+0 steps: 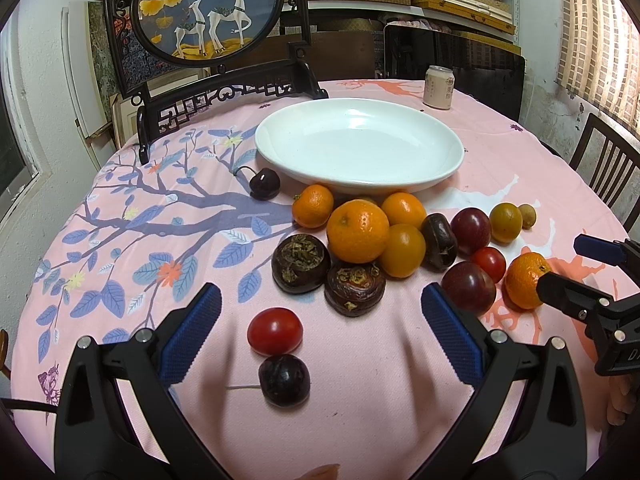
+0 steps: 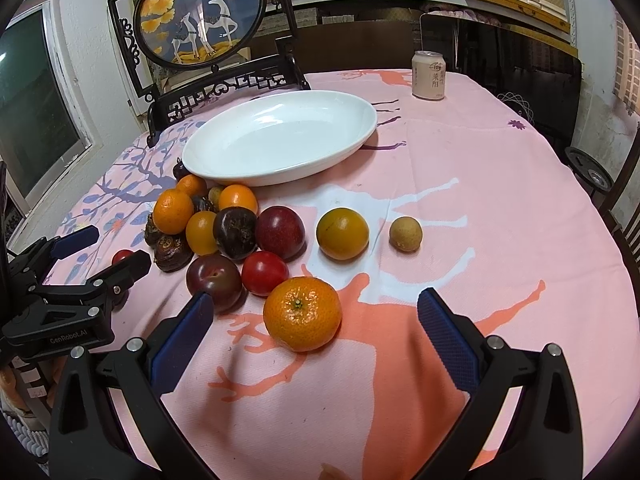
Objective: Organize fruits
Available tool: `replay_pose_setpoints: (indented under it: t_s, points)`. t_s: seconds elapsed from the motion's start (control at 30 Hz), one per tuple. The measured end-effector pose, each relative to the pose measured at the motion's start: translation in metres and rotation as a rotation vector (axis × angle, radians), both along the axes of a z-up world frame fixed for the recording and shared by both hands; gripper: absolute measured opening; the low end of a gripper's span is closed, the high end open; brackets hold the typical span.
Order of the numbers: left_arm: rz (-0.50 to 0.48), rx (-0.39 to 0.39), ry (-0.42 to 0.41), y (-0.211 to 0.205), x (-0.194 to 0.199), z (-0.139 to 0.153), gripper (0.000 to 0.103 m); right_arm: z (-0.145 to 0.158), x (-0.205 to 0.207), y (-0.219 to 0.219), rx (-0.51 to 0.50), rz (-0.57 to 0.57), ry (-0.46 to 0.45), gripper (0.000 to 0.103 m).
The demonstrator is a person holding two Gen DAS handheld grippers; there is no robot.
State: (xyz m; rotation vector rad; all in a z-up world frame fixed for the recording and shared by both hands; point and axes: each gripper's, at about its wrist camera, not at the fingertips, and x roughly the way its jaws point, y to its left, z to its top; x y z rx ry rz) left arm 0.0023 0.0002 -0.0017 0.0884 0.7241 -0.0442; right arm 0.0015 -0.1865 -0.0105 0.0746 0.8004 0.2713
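Observation:
An empty white plate (image 1: 360,148) (image 2: 280,136) sits on the pink tablecloth. In front of it lies a pile of fruit: tangerines (image 1: 357,231), dark plums (image 1: 468,286), water chestnuts (image 1: 301,264). My left gripper (image 1: 320,308) is open, with a red cherry tomato (image 1: 275,331) and a dark cherry (image 1: 284,380) between its fingers. My right gripper (image 2: 316,312) is open around a lone tangerine (image 2: 302,313), not touching it. The right gripper also shows in the left wrist view (image 1: 576,268), the left gripper in the right wrist view (image 2: 108,248).
A drink can (image 1: 438,88) (image 2: 429,75) stands at the back right. A dark wooden deer screen (image 1: 208,12) (image 2: 200,16) stands behind the plate. A yellow fruit (image 2: 342,233) and a small longan (image 2: 405,234) lie apart on the right. A cherry (image 1: 264,184) lies left of the plate.

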Motion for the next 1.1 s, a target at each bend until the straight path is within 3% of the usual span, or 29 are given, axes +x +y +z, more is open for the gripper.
replay_pose_setpoints:
  t_s: [0.23,0.5,0.57,0.67,0.77,0.8,0.83,0.87,0.9,1.03,1.1]
  points:
    - [-0.021,-0.045,0.068,0.012,0.006,-0.015,0.101,-0.018,0.008,0.005,0.021,0.070,0.101,0.102]
    - [-0.099,0.029,0.100,0.000,0.012,-0.024,0.101,-0.016,0.003,0.004,0.036,0.092,0.074,0.102]
    - [-0.137,0.027,0.110,-0.001,0.012,-0.024,0.091,-0.016,0.003,0.003,0.039,0.088,0.075,0.102]
    - [-0.183,0.034,0.138,0.004,0.009,-0.026,0.090,-0.016,0.003,0.000,0.051,0.086,0.081,0.102]
    - [-0.178,-0.007,0.136,0.024,0.004,-0.023,0.088,-0.015,0.003,-0.001,0.069,0.095,0.080,0.102]
    - [-0.160,-0.031,0.146,0.033,0.005,-0.024,0.084,-0.015,0.003,-0.001,0.069,0.098,0.081,0.102]
    - [-0.148,-0.053,0.163,0.038,0.009,-0.025,0.068,-0.015,0.003,0.000,0.069,0.102,0.079,0.102]
    - [-0.144,-0.073,0.189,0.041,0.013,-0.029,0.044,-0.014,0.003,0.000,0.067,0.102,0.074,0.102]
    - [-0.144,-0.075,0.206,0.041,0.016,-0.030,0.040,-0.014,0.002,0.000,0.065,0.101,0.072,0.102]
    - [-0.162,-0.005,0.193,0.027,0.015,-0.030,0.040,-0.013,0.001,0.001,0.067,0.107,0.062,0.102]
    - [-0.185,-0.002,0.186,0.023,0.013,-0.029,0.031,-0.011,-0.002,0.004,0.057,0.120,0.040,0.102]
